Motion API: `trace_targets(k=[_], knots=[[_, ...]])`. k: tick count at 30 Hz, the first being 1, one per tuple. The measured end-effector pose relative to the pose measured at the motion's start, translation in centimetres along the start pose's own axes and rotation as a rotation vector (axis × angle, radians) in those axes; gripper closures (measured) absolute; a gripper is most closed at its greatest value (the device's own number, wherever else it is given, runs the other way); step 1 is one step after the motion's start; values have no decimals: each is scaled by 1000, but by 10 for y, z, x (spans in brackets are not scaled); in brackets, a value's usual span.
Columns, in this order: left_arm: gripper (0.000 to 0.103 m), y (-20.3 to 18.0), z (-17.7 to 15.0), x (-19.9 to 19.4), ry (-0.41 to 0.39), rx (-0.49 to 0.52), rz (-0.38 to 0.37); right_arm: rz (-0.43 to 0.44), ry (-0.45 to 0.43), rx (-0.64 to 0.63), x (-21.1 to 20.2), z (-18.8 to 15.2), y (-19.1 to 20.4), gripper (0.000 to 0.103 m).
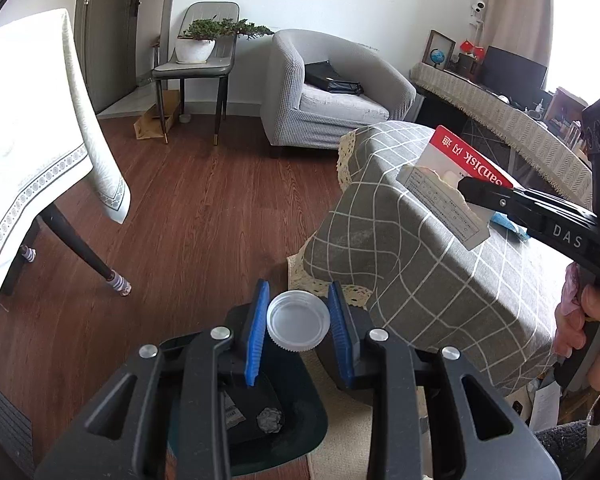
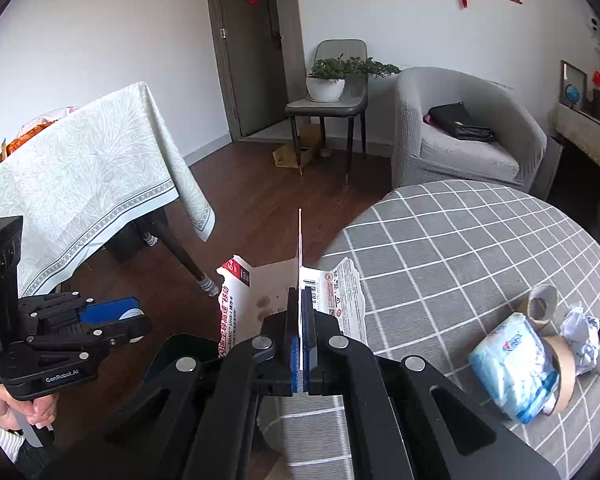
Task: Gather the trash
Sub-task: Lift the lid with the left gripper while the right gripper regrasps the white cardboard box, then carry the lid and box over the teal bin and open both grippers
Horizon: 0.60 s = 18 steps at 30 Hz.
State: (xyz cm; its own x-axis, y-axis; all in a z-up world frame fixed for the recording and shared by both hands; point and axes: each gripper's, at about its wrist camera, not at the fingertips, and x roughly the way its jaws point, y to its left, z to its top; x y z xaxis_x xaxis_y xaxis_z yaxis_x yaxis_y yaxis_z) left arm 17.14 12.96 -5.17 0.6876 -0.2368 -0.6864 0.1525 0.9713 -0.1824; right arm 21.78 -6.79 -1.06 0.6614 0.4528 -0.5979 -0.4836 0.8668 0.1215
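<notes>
I hold two pieces of trash. My left gripper (image 1: 298, 320) clamps a round plastic lid (image 1: 298, 325) between its blue ribbed pads (image 1: 257, 330); the lid is translucent white, with a finely grooved edge, and its hollow side faces the camera. It hangs over the dark trash bin (image 1: 300, 432) on the floor, where a small crumpled grey ball (image 1: 270, 421) lies inside.

My right gripper (image 2: 300, 356) is pressed closed on a flat torn cardboard package (image 2: 236, 304), red and white with printed text. In the right wrist view I see the card almost edge-on, as a thin white line between the pads (image 2: 309, 344), with ragged flaps opening to both sides. In the left wrist view the same package (image 1: 466, 168) shows a red panel with the SanDisk name, raised above the table.

The round table (image 2: 460, 240) has a grey cloth with a white grid and a lace border. On it, near the right edge, lie a soft blue-white tissue pack (image 2: 512, 368), a brown tape roll (image 2: 562, 372) touching it, a cardboard tube (image 2: 542, 304) and a crumpled white paper (image 2: 584, 340).

The floor (image 1: 200, 200) is dark wood planks. Further back stand a grey armchair (image 1: 332, 92) and a chair carrying a potted plant (image 1: 204, 40).
</notes>
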Motion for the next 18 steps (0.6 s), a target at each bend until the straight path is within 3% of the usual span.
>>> trace_targets(k=[6,18], knots=[[70,30,-26,-12,25,-42,20,116,13,-8,8,-13,46,102],[70,80,-71,-6,131,-114,73,177,154,-34,44,-50,102,102]])
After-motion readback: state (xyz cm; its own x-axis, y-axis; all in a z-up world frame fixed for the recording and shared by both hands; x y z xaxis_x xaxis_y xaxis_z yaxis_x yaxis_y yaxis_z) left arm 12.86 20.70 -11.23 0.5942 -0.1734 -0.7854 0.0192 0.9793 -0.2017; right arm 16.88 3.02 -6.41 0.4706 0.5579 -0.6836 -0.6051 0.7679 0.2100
